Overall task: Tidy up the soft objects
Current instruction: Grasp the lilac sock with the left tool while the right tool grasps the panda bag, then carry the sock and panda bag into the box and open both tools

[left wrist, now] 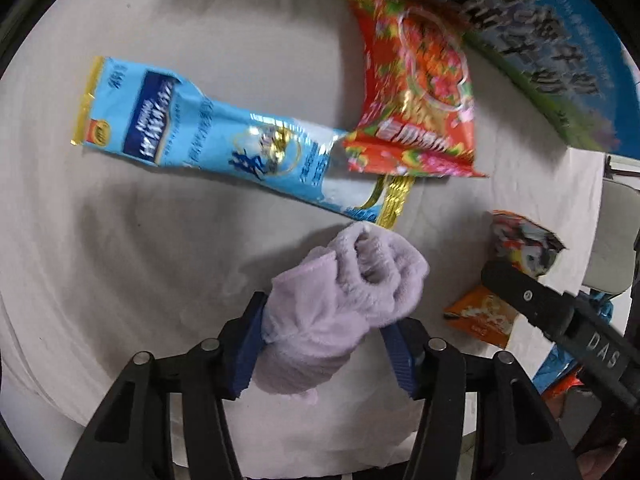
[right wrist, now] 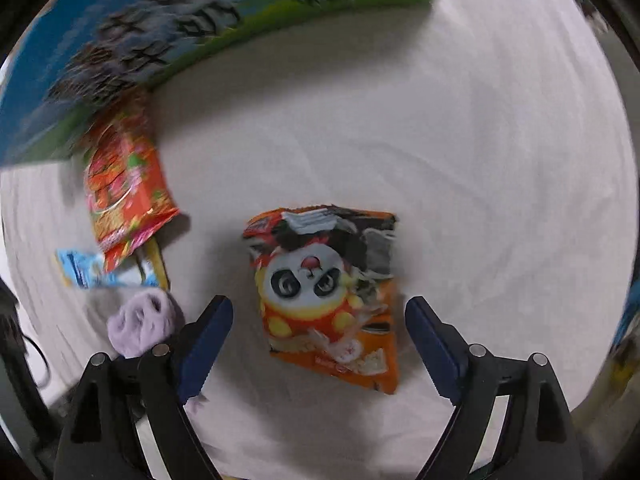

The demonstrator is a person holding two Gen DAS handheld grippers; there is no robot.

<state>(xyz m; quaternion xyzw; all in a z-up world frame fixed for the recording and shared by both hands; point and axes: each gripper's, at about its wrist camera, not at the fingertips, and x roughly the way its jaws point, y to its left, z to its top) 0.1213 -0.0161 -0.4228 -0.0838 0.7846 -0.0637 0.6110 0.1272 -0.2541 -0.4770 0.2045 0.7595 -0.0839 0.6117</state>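
Two tongs are working over the white-clothed desk; the left tongs are clenching a bunched lilac fleece cloth, just short of a light-blue packet whose far end is lying under a red snack bag; the right tongs are standing released — straddling a panda-printed orange snack bag, touching neither side; a blue-green carton is sitting behind.
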